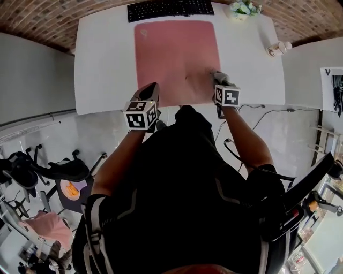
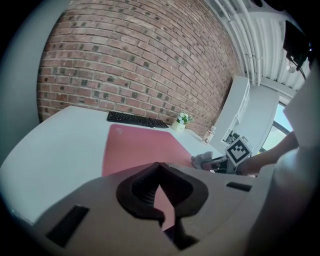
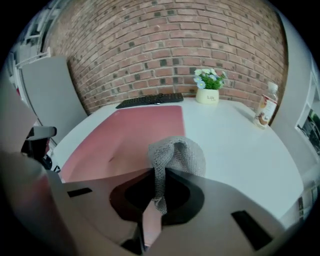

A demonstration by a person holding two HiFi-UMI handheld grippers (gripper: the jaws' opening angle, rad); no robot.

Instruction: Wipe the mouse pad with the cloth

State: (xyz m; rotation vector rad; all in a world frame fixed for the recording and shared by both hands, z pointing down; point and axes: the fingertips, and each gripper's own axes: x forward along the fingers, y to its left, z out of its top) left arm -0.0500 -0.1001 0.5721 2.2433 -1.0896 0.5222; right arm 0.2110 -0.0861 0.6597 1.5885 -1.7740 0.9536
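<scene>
A red brick wall (image 3: 165, 45) is seen behind the white table (image 1: 102, 59). Black chairs (image 1: 69, 170) are stood on the pale glossy floor (image 1: 96, 134). A white shelf unit (image 2: 240, 107) is set beside a bright window (image 2: 282, 122).

I see the pink rectangular mouse pad (image 1: 177, 59) on the white table (image 1: 104, 59), black keyboard (image 1: 170, 9) just behind it, small flower pot (image 1: 244, 9) far right, plastic bottle (image 1: 278, 48) nearer right.

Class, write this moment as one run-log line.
task: wipe pad | right tongs: shut on cloth, at pad's near right edge | left tongs: shut, empty, by pad's near left corner
</scene>
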